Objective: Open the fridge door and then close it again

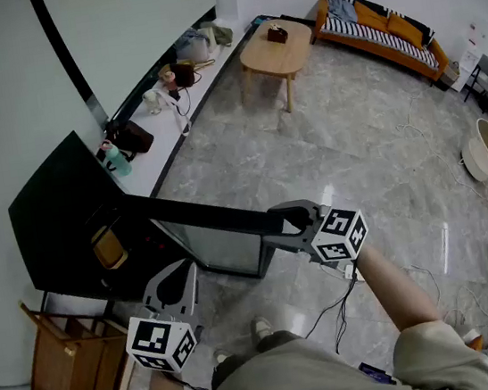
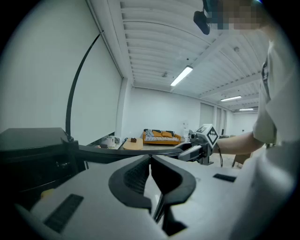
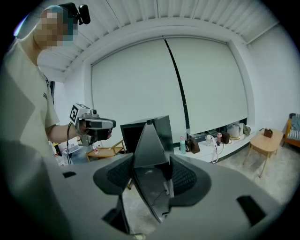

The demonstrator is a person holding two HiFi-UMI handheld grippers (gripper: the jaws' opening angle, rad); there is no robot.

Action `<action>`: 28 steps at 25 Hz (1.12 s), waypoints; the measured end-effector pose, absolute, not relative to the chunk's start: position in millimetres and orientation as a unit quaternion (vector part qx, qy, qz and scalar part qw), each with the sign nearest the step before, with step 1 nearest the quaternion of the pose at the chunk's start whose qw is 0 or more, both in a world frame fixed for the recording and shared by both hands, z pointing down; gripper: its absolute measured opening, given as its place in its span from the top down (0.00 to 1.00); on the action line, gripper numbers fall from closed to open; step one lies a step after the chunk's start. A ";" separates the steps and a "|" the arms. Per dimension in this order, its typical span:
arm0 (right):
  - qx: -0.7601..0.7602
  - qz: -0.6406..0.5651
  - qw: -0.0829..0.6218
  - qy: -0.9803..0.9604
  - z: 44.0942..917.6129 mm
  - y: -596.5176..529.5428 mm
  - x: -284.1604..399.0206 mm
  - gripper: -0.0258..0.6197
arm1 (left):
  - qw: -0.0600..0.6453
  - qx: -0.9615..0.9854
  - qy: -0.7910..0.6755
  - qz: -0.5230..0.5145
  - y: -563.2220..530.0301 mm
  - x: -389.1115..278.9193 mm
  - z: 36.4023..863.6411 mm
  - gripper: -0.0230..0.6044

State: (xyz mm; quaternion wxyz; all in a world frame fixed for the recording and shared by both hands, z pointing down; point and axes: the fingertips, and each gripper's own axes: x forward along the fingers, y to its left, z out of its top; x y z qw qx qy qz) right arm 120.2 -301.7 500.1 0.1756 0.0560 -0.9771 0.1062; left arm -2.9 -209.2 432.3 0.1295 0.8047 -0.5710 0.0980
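The person is standing over a black fridge [image 1: 59, 224] that is sitting against the wall at the left of the head view, beside a low wooden rack [image 1: 73, 358]. The fridge door [image 1: 211, 217] is standing open, swinging out across the pale stone floor [image 1: 328, 151] toward the person's right.

The right gripper [image 1: 297, 220] is reaching in at the door's free edge. In the right gripper view the door is filling the gap between the jaws, with a pad lying against each face, so the gripper is clamping the door edge-on.

The left gripper [image 1: 181, 275] is hovering lower and nearer the person, in front of the open fridge and apart from the door. In the left gripper view its jaws are meeting with nothing between them, so it is closed and empty, and it is pointing along the door toward the other gripper.

Farther off, a teal bottle [image 1: 115, 158] and a dark bag [image 1: 132, 135] are resting on the white ledge [image 1: 161, 147] running along the wall. A wooden coffee table [image 1: 276, 50] is standing in the middle of the room, and an orange sofa [image 1: 378, 26] is lining the far wall.
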 end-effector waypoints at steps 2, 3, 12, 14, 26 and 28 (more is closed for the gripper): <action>0.055 0.099 0.181 -0.977 499.5 -294.3 118.0 0.61 | 0.130 0.803 -0.573 0.097 -202.7 -5.9 432.2 0.94; 0.055 0.095 0.184 -0.977 499.3 -290.4 116.7 0.61 | 0.130 0.802 -0.575 0.097 -199.2 -7.8 432.0 0.94; 0.057 0.074 0.202 -0.975 495.6 -251.9 106.7 0.62 | 0.131 0.790 -0.592 0.098 -161.2 -29.3 429.0 0.94; 0.057 0.072 0.205 -0.974 496.2 -243.1 102.4 0.62 | 0.133 0.787 -0.595 0.097 -152.7 -34.7 430.3 0.94; 0.079 0.080 0.218 -0.969 496.5 -195.4 81.5 0.61 | 0.135 0.785 -0.597 0.093 -110.4 -52.1 430.3 0.94; 0.085 0.088 0.225 -0.967 497.2 -187.7 78.3 0.61 | 0.135 0.785 -0.598 0.093 -102.9 -55.0 430.4 0.94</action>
